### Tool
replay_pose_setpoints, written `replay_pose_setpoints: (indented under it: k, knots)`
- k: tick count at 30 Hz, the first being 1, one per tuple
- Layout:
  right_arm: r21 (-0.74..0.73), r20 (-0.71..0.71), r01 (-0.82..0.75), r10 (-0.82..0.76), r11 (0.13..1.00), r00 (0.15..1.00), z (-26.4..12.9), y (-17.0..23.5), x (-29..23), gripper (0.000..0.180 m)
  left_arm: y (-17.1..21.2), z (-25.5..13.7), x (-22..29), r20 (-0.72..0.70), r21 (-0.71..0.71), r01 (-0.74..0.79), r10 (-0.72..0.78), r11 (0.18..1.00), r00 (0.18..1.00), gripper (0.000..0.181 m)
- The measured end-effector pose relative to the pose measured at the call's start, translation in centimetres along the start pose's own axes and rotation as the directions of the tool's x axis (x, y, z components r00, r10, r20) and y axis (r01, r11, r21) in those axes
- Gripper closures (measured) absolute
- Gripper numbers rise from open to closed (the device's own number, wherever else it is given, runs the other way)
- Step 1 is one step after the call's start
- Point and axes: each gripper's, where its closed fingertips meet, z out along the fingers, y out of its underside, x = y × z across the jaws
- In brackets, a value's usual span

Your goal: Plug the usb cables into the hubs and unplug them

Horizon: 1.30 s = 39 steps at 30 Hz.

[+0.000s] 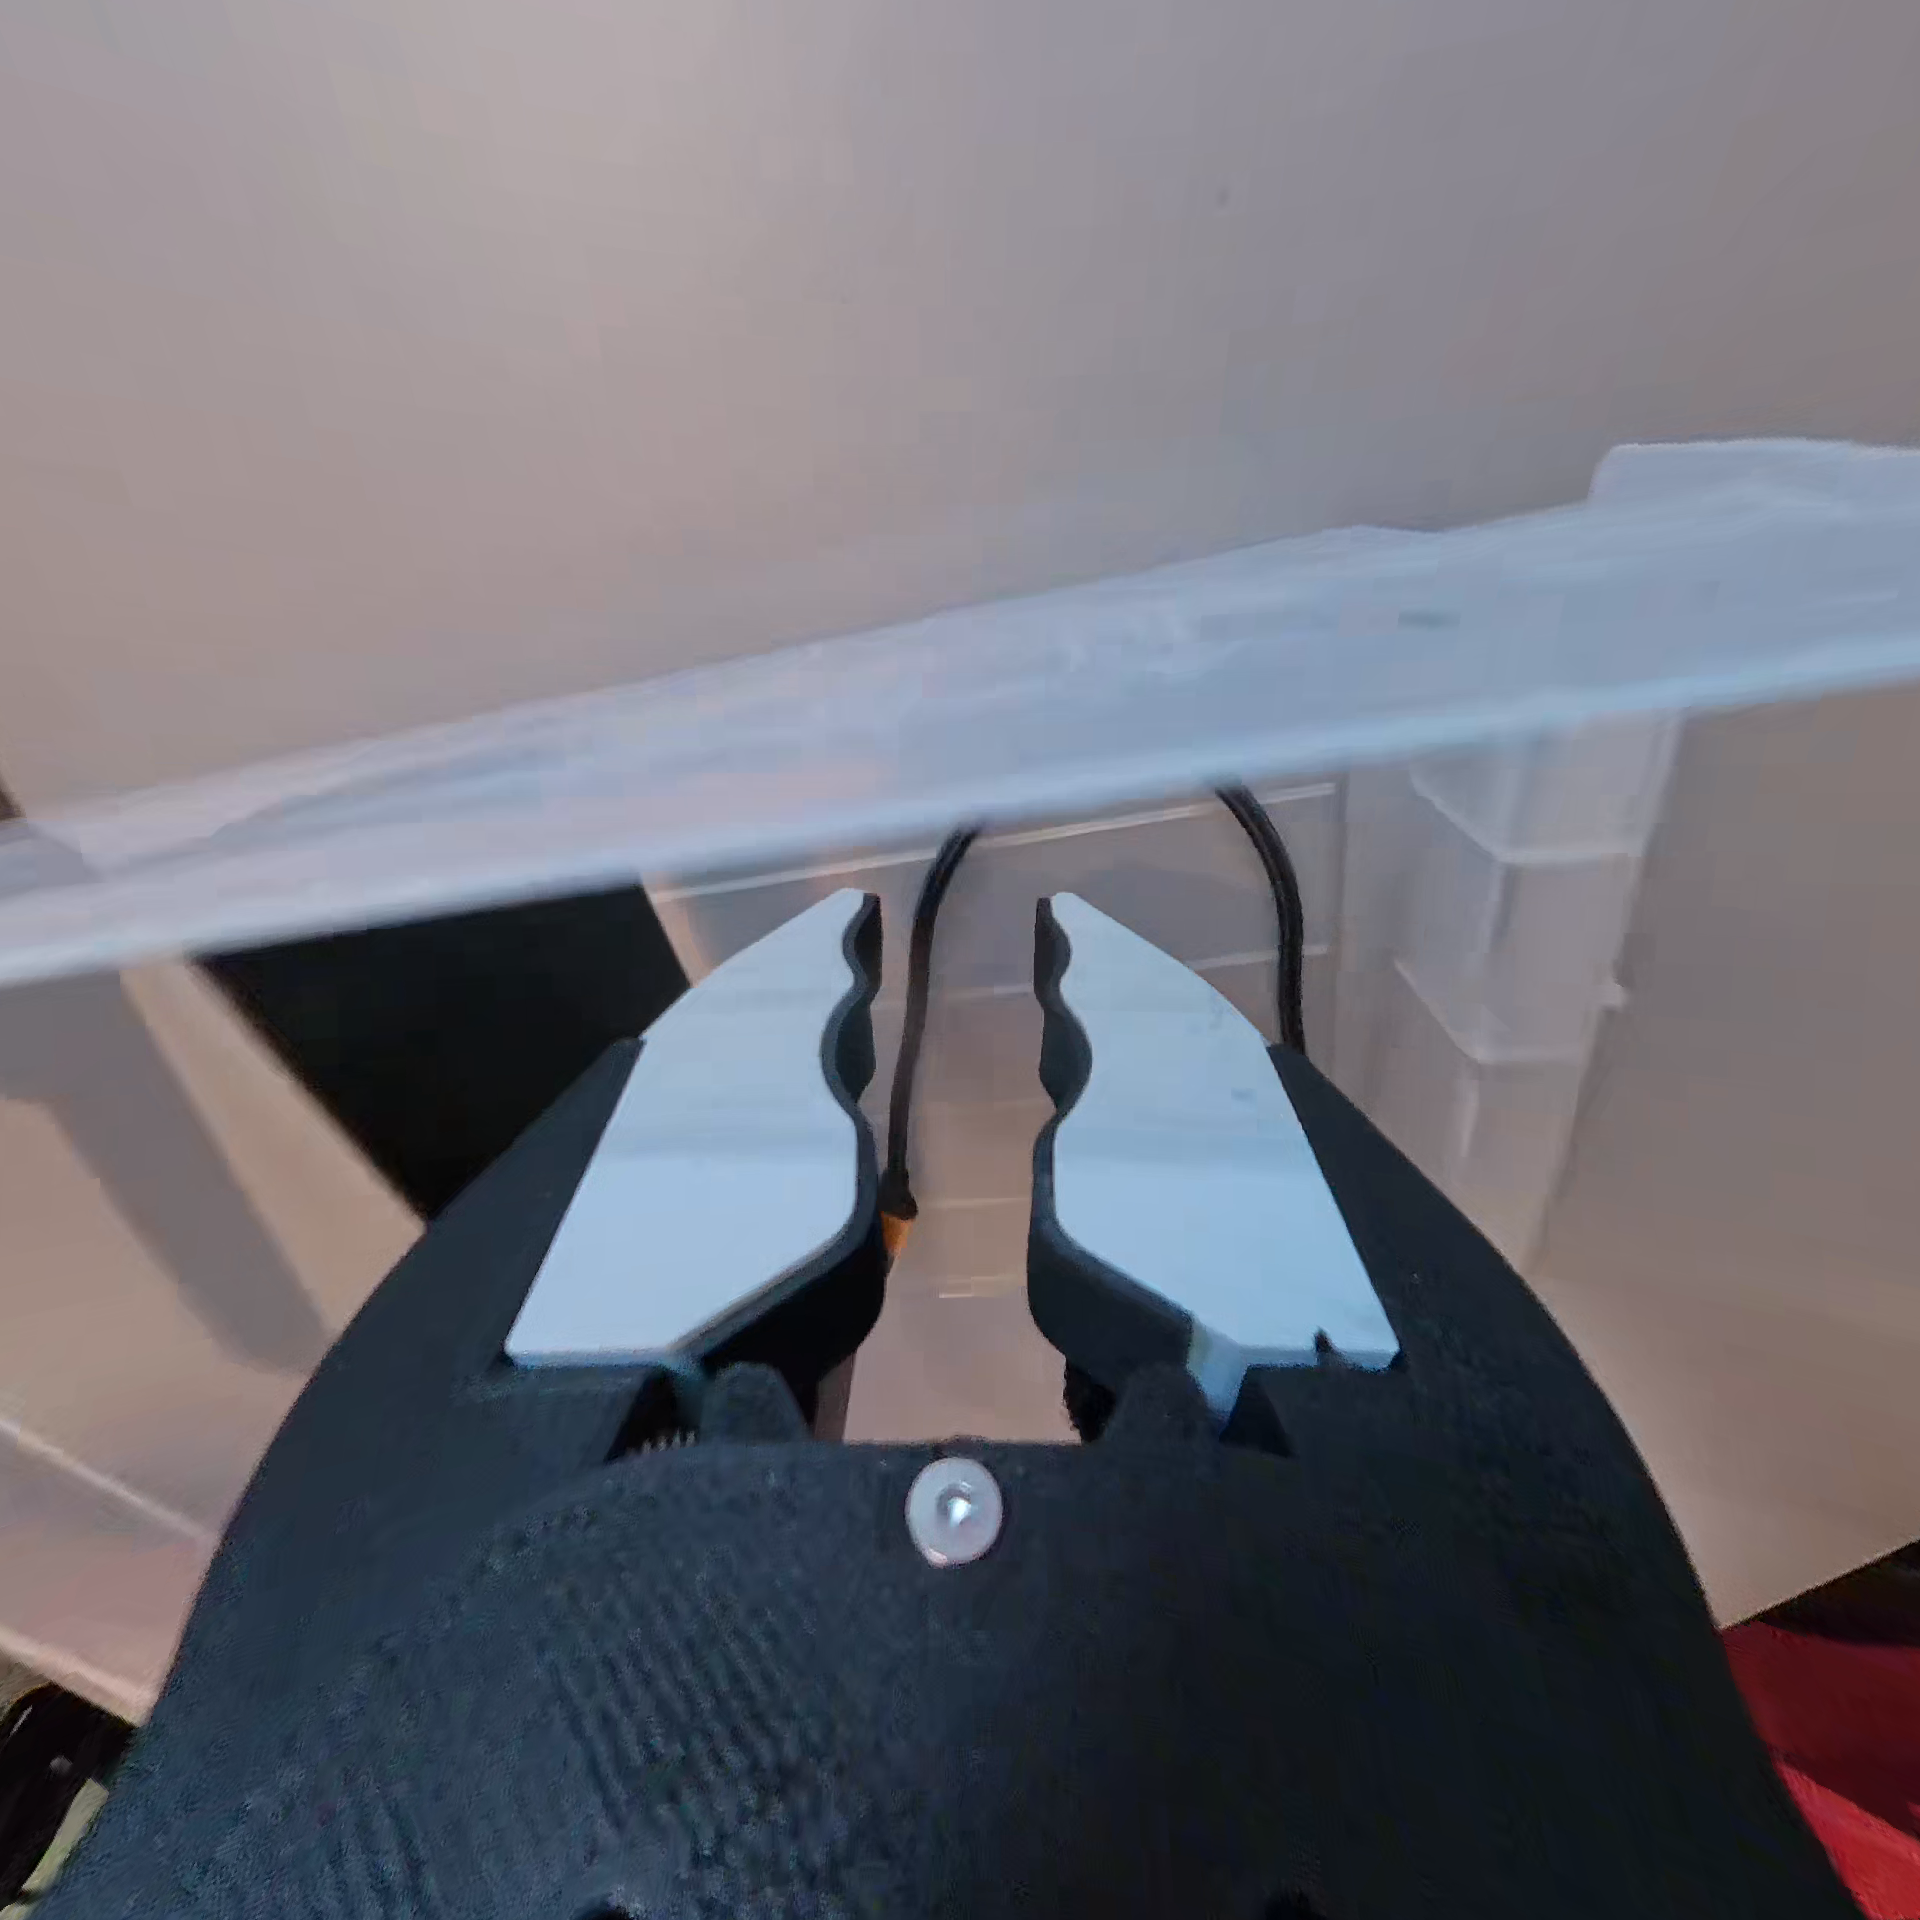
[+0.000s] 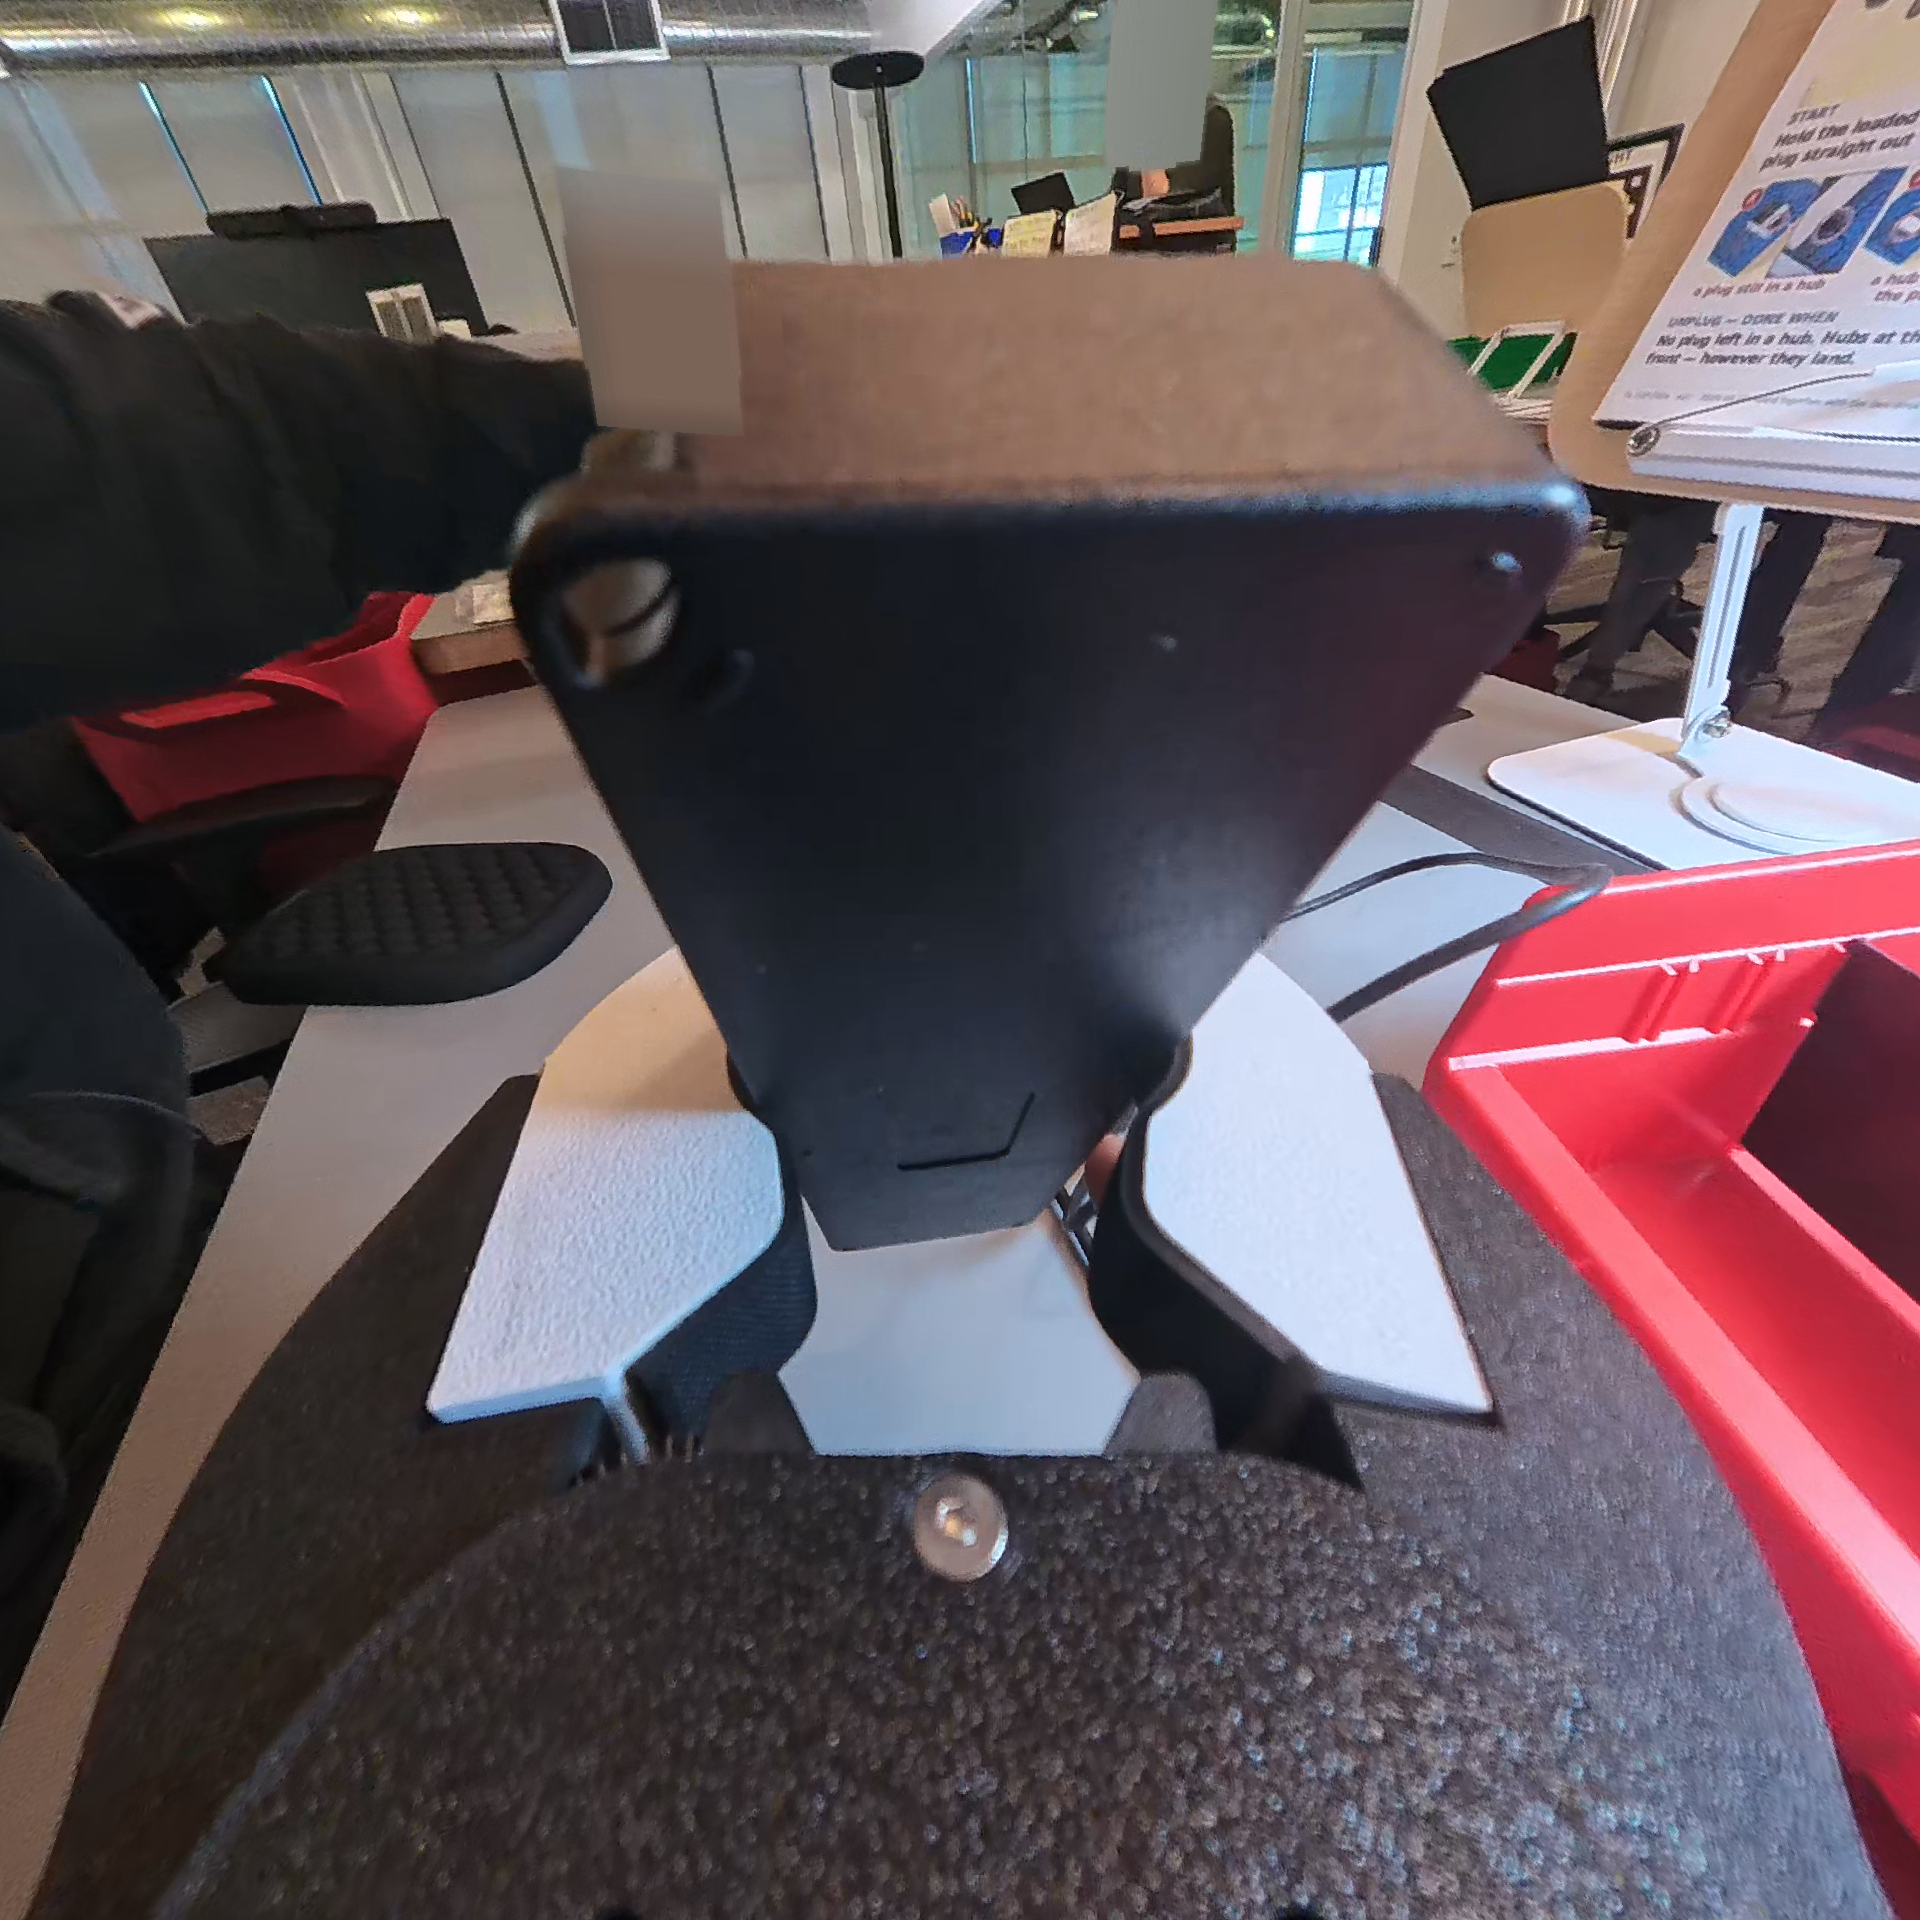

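Observation:
In the left wrist view my left gripper (image 1: 956, 925) is open. A thin black cable (image 1: 914, 1039) hangs down between its fingers, close to the left one, and ends in an orange tip (image 1: 899, 1231). A second black cable (image 1: 1273, 904) hangs to the right of the right finger. Both come from under the rim of a clear plastic bin (image 1: 1039, 707). In the right wrist view my right gripper (image 2: 966, 997) is shut on a black box-shaped hub (image 2: 1039, 779), held upright with its flat face toward the camera. The hub hides the fingertips.
A red bin (image 2: 1662, 1143) stands close on the right on the white table (image 2: 416, 1039). A black cable (image 2: 1434, 914) lies behind it. An instruction sheet on a white stand (image 2: 1766, 312) is at the back right. A person's black sleeve (image 2: 208, 468) and a chair armrest (image 2: 416, 914) are on the left. Left tips to right tips: about 40 centimeters.

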Motion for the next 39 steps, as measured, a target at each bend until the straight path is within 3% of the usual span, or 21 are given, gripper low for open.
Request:
replay_pose_setpoints:
  k: [3, 6, 10, 13, 17, 20, 22, 26, 32, 34, 37, 39]
  knots:
    - [-0.006, -0.001, -0.003, 0.003, 1.0, 1.0, 0.0, 0.2, 0.1, 0.114, -0.3, 1.2, 0.3, -0.08, -0.011, 0.009, -0.01, 1.0, 0.997, 0.159]
    - [-0.015, 0.001, -0.007, 0.007, 1.0, 1.0, 0.1, 0.5, 0.2, 0.114, -0.6, 1.1, 0.9, -0.129, 0.0, 0.008, -0.008, 1.0, 0.992, 0.176]
    - [-0.017, 0.001, -0.004, 0.004, 1.0, 1.0, 0.2, 0.6, 0.2, 0.114, 0.8, -0.1, 0.7, -0.055, -0.071, -0.018, 0.015, 0.997, 0.998, 0.177]
    - [-0.005, -0.003, -0.002, 0.002, 1.0, 1.0, 0.2, 0.3, 0.2, 0.114, 0.8, -5.5, -0.5, 0.049, 0.023, 0.065, -0.067, 0.998, 0.997, 0.177]
    - [0.009, -0.016, 0.001, -0.001, 1.0, 1.0, 0.1, -0.2, 0.3, 0.114, -1.2, -16.7, -1.2, 0.218, 0.268, 0.092, -0.153, 0.959, 0.964, 0.177]
    - [0.011, -0.036, 0.018, -0.018, 1.0, 0.999, 0.0, -0.4, 0.4, 0.114, -5.5, -23.0, 1.4, 0.231, 0.505, 0.015, -0.152, 0.863, 0.961, 0.177]
    - [0.011, -0.053, 0.034, -0.033, 0.999, 0.998, -0.1, -0.5, 0.4, 0.114, -8.8, -24.8, 3.9, 0.228, 0.632, -0.047, -0.128, 0.774, 0.965, 0.177]
    - [0.02, -0.075, 0.035, -0.033, 0.999, 0.997, -0.4, -0.7, 0.7, 0.114, -14.8, -22.5, 10.1, 0.147, 0.771, -0.107, -0.013, 0.628, 0.989, 0.177]
    - [0.016, -0.108, 0.021, -0.019, 1.0, 0.994, -0.6, -0.3, 1.7, 0.114, -21.2, -17.6, 17.4, 0.054, 0.953, -0.093, 0.141, 0.287, 0.989, 0.177]
    - [0.015, -0.118, 0.017, -0.015, 1.0, 0.993, -0.8, -0.2, 1.9, 0.114, -20.9, -14.2, 19.6, 0.041, 0.947, -0.108, 0.22, 0.302, 0.975, 0.175]
    - [0.021, -0.119, 0.009, -0.006, 1.0, 0.993, -0.9, -0.2, 2.1, 0.114, -18.0, -9.5, 20.3, -0.071, 0.873, -0.052, 0.232, 0.485, 0.97, 0.158]
    - [0.024, -0.11, 0.003, -0.001, 1.0, 0.994, -0.8, -0.3, 2.1, 0.114, -16.0, -8.5, 19.2, -0.087, 0.834, -0.02, 0.169, 0.552, 0.982, 0.159]
